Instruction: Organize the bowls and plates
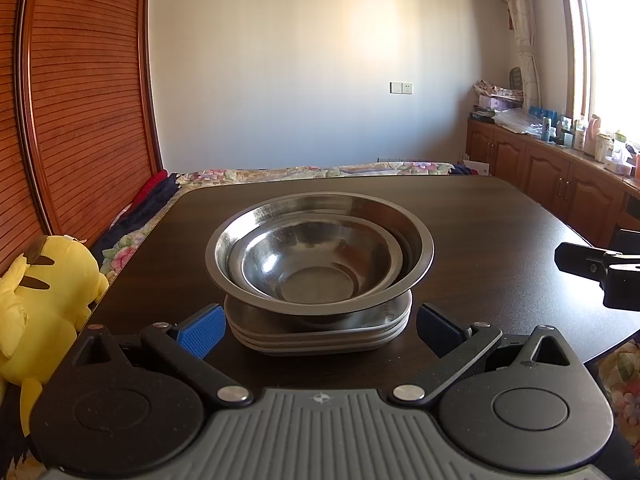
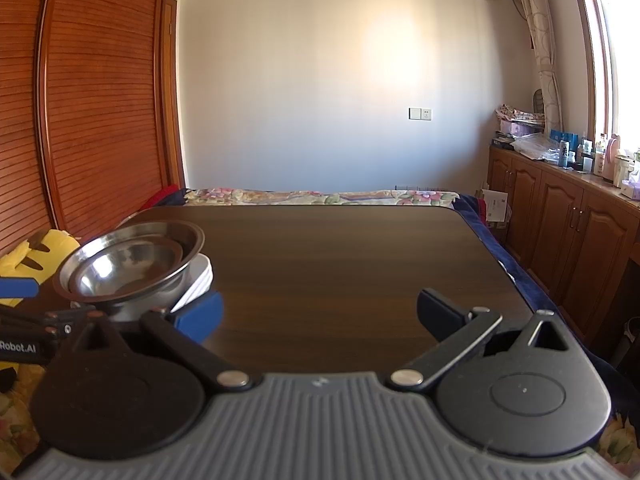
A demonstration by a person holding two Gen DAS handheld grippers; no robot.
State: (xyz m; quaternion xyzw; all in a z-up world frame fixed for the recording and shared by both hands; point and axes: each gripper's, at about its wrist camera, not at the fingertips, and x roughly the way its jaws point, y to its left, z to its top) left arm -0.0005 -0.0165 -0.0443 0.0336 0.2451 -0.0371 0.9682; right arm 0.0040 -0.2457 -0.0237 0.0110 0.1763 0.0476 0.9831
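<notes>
Where the large steel bowl point(image 1: 319, 248) sits on the stacked plates point(image 1: 320, 334), most of each plate is hidden; only their rims show, three by count, possibly more beneath. The yellow plush toy point(image 1: 44, 300) at far left is cut off by the frame edge, and the bedding point(image 1: 316, 170) beyond the bench point(image 1: 500, 240) shows only as a strip.

Left gripper point(image 1: 318, 330): level, low, pointing straight at the stack; fingers point(image 1: 202, 330) spread wide, one either side of the plates, near but not touching them, holding nothing.

Right gripper point(image 2: 320, 318): level above bare bench, to the right of the stack; fingers point(image 2: 200, 318) spread wide, empty. In the left wrist view only its dark tip shows at the right edge.

Count: bowls, two, the small steel bowl point(image 1: 316, 266) nested inside the large one; plates, three visible rims, white, rounded-square; grippers, two. Whole stack stands on the bench toward its left side, close to the near edge.
</notes>
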